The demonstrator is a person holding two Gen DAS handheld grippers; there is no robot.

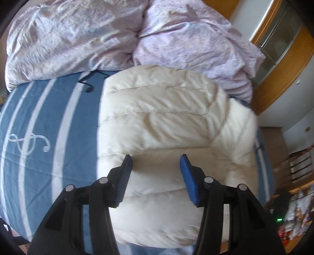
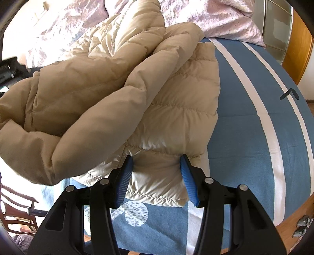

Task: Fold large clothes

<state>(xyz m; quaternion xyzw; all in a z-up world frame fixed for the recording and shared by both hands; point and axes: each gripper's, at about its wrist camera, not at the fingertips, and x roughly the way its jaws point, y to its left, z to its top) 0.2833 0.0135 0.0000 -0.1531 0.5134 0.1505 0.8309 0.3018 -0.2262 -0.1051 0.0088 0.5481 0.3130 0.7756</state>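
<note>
Right wrist view, nearest: right gripper, blue ribbed pads, jaws half apart with the near hem corner of the cream quilted down jacket between them; whether the pads press the fabric cannot be told. Beyond it, a puffy folded-over sleeve or panel of the same jacket lies across the body toward the left. Jacket rests on the blue bedcover with white stripes. Far: crumpled lilac duvet.

Left wrist view, nearest: left gripper, jaws apart and empty, hovering over the jacket's quilted panel; same bedcover at left, lilac duvet beyond.

Progress, as judged: one fold laid over; bundle loose and uneven; further folds and flattening remain.
</note>
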